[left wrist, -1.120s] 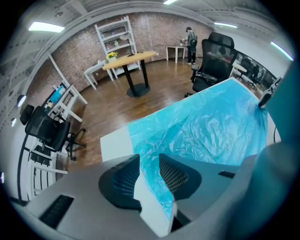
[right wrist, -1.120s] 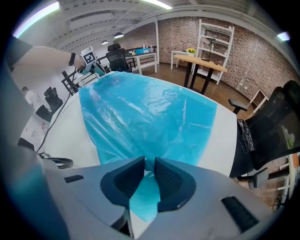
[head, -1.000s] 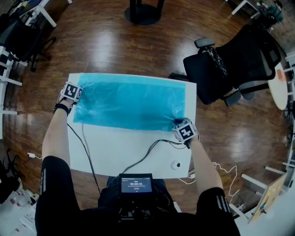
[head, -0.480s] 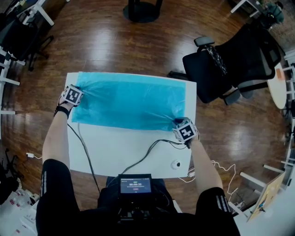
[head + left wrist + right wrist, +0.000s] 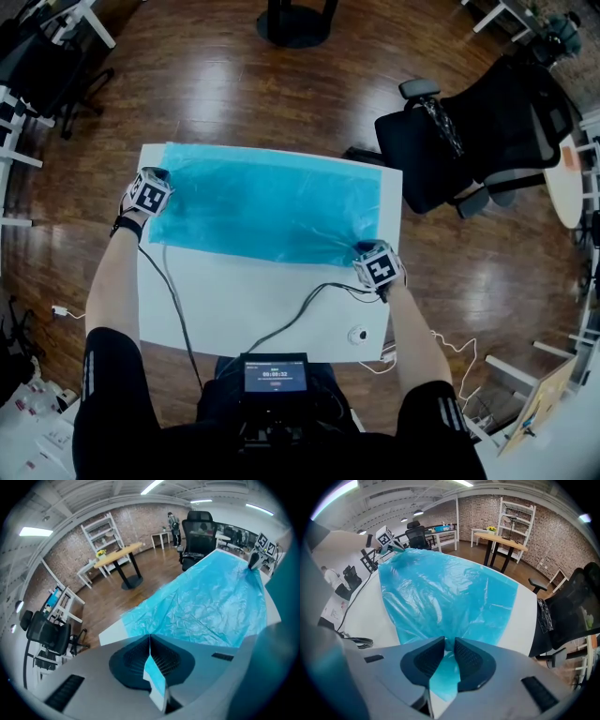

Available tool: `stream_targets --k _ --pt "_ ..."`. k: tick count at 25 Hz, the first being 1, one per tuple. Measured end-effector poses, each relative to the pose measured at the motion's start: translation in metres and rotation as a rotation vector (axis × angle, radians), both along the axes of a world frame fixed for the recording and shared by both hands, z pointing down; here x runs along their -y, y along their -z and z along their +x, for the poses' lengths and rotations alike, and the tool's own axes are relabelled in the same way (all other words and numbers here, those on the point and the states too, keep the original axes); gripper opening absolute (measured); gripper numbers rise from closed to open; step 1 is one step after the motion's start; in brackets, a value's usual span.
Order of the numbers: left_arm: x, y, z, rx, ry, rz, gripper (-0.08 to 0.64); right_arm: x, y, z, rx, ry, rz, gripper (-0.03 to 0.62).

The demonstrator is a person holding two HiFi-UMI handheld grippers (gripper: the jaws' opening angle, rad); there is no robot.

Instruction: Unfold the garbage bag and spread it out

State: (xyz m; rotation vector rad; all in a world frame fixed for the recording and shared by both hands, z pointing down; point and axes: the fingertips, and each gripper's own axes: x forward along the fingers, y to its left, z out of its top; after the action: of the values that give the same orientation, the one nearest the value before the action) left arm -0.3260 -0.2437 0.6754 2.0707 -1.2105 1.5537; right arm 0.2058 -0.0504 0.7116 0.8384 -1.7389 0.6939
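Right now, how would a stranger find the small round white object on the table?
On the white rectangular table, find the near right corner, nearer the person than the right gripper. The small round white object lies alone, off the blue plastic bag and apart from the black cables.

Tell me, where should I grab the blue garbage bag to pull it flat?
Probably its thin edges, coming in low from the sides. The garbage bag lies flat on the white table, so only an edge gives film to pinch. The left gripper is shut on its left edge, the right gripper on its near right corner: opposite ends, good for stretching.
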Motion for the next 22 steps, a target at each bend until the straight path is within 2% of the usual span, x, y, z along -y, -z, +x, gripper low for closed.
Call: stream_targets --k 6,11,16,22 --pt "-0.006 0.017 0.015 -0.059 -0.05 0.036 0.011 0.001 0.0 -0.001 -0.007 -0.007 0.002 0.103" --pt "-0.013 0.023 0.02 -0.059 -0.074 0.083 0.011 0.003 0.001 0.004 -0.012 -0.028 0.011 0.101" --pt "-0.023 0.036 0.027 -0.065 -0.12 0.137 0.009 0.015 0.016 0.003 0.034 -0.064 0.077 0.101" --pt "-0.034 0.054 0.038 -0.077 -0.167 0.197 0.009 0.052 0.078 -0.022 0.088 -0.025 0.225 0.101"
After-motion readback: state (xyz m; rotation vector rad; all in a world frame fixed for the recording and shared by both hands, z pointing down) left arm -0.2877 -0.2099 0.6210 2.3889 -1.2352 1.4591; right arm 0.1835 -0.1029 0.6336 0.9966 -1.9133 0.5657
